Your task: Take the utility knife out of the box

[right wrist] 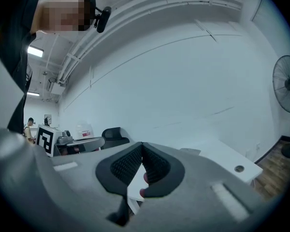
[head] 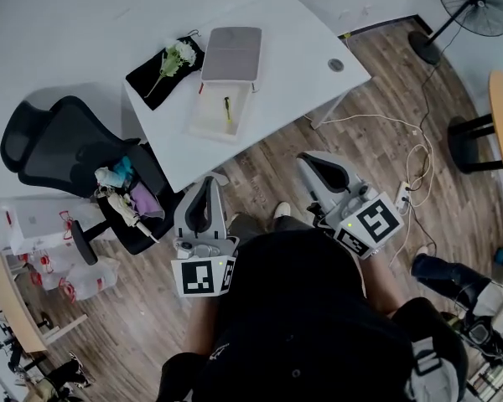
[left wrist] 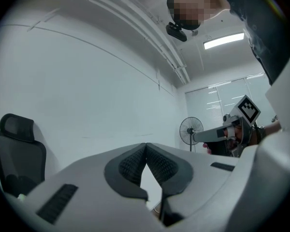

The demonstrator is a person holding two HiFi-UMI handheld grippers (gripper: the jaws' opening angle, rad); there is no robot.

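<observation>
An open box point(head: 211, 117) lies on the white table point(head: 293, 48), its grey lid point(head: 232, 54) folded back. Inside the pale tray rests a small utility knife point(head: 228, 107) with a yellow-green body. Both grippers are held level in front of the person's body, short of the table's near edge and apart from the box. My left gripper point(head: 207, 184) is shut, its pads touching with nothing between them point(left wrist: 146, 145). My right gripper point(head: 313, 161) is likewise shut and empty point(right wrist: 141, 144). The knife shows in neither gripper view.
A black cloth with a white flower point(head: 169, 60) lies left of the box. A black office chair point(head: 63, 145) piled with items stands left of the table. Cables and a power strip point(head: 405, 193) cross the wooden floor at right; a fan point(head: 476, 3) stands at the far right.
</observation>
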